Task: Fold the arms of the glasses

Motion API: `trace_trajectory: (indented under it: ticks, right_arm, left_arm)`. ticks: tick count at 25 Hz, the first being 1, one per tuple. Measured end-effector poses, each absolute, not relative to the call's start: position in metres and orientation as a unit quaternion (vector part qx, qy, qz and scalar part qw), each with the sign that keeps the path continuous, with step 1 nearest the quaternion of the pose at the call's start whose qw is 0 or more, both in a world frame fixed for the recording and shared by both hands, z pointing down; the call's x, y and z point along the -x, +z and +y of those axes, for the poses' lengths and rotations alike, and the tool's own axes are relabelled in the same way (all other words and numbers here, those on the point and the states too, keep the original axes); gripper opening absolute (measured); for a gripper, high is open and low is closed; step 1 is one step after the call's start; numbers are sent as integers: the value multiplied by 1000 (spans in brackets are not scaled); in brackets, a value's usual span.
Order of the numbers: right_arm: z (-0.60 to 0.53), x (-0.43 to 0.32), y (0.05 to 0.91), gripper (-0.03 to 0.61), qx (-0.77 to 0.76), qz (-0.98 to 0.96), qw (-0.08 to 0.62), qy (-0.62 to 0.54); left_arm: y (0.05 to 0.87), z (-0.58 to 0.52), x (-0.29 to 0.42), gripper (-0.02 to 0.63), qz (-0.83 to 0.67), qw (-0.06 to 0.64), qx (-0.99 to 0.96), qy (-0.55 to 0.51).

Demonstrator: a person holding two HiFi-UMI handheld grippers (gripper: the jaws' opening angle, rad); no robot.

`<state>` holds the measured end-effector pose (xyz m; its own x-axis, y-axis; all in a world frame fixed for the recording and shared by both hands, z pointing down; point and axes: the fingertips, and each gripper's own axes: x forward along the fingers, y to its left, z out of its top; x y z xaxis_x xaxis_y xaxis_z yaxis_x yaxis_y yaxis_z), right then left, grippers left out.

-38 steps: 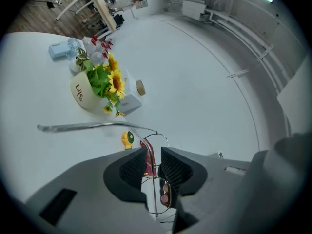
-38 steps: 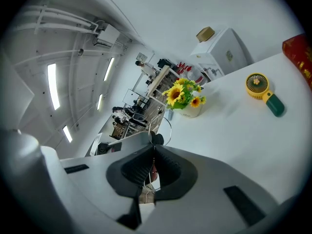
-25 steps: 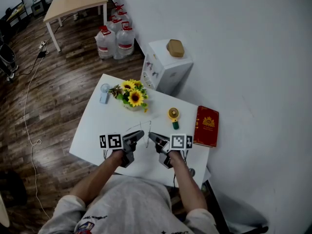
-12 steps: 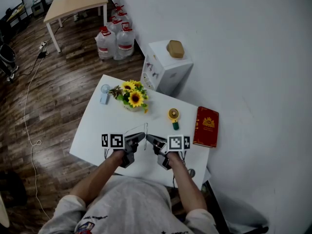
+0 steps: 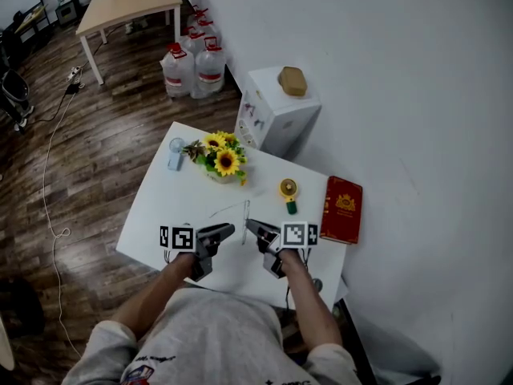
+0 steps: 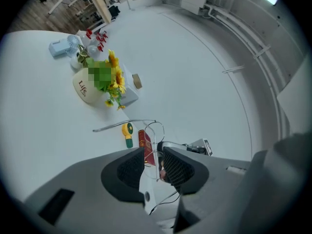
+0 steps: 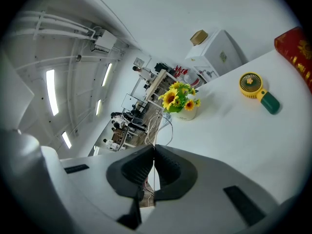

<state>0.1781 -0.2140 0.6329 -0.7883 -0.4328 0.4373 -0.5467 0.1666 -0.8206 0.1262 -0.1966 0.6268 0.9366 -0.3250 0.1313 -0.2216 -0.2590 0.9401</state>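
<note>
Over the near edge of the white counter (image 5: 160, 207), the 2 tongs point at each other tip to tip, and the thin wire glasses (image 5: 244, 217) sit between them. The right tongs (image 5: 251, 228) are clenched on the frame: in the right gripper view their jaws (image 7: 154, 155) are pressed together and the wire loops of the glasses (image 7: 155, 130) rise out from between the pads. The left tongs (image 5: 228, 231) are released. Their jaws have just been opening and now stand a little apart in the left gripper view (image 6: 153, 155), with part of the frame in the gap but neither pad pressing on it. 1 arm (image 6: 122, 125) of the glasses stands out from the frame toward the left, roughly level above the counter.

Farther back on the counter, a pot of sunflowers (image 5: 223, 157) stands at the far edge with a small blue fan (image 5: 175, 152) just to its left. A yellow hand fan (image 5: 288, 191) with a green handle lies right of the glasses. A red book (image 5: 342, 208) lies at the right edge.
</note>
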Motion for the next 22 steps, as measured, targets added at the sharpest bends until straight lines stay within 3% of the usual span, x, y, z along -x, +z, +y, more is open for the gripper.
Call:
trace_trajectory:
  ticks: [6,15,22]
  right_arm:
    - [-215,-187,629,14,-320,-763,45,560]
    - [-211,-185,628,12,-311,-765,43,562]
    - [-210,-187,629,12,-308,-765,40,565]
  left_arm:
    - [647,-193,-79,136,-234,540,-808,-17]
    - [637,-213,-49,147,-320,290,-896,108]
    - [655,-214,-70,147,-306,201,-908,204]
